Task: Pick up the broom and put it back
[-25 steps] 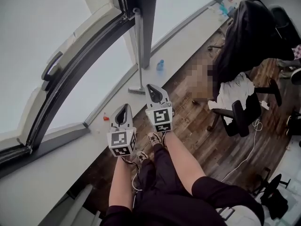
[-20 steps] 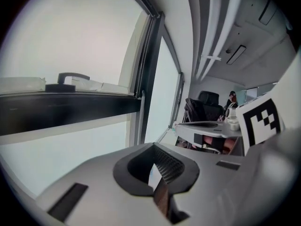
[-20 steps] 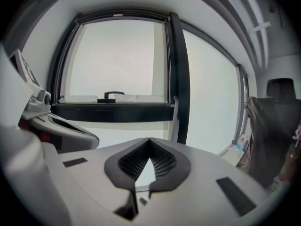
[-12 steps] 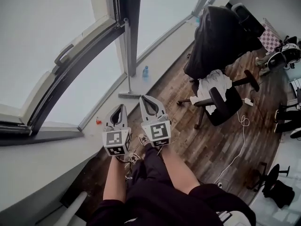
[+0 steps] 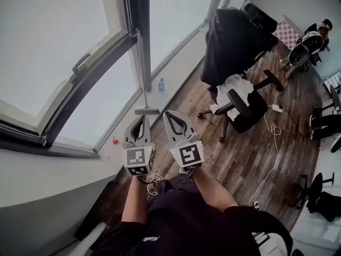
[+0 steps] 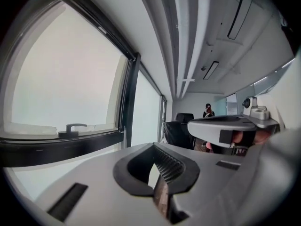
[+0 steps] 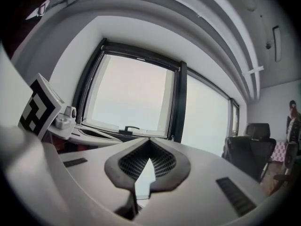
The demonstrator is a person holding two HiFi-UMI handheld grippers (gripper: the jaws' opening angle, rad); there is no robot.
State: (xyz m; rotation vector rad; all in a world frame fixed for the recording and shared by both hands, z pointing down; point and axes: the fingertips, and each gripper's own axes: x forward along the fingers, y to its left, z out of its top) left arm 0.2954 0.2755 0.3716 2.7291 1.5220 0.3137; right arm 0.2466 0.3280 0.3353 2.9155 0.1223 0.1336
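The broom (image 5: 140, 68) leans upright against the dark window pillar, its brush head (image 5: 146, 111) resting on the white sill. My left gripper (image 5: 140, 120) and right gripper (image 5: 170, 114) are held side by side in front of me, their tips just short of the brush head in the head view. Both are shut with nothing between the jaws. In the left gripper view the shut left gripper (image 6: 159, 175) points along the windows, with the right gripper (image 6: 225, 126) beside it. The right gripper view shows its own shut jaws, the right gripper (image 7: 143, 171), facing the window.
An office chair (image 5: 242, 108) draped with a black jacket (image 5: 234, 36) and a white cloth (image 5: 228, 87) stands on the wooden floor to the right. A blue bottle (image 5: 161, 84) and a small red object (image 5: 115, 141) sit on the sill. A white cable (image 5: 273, 137) trails across the floor.
Both grippers have risen and now point more level toward the windows. The broom still leans in the same place against the pillar. Both stay shut.
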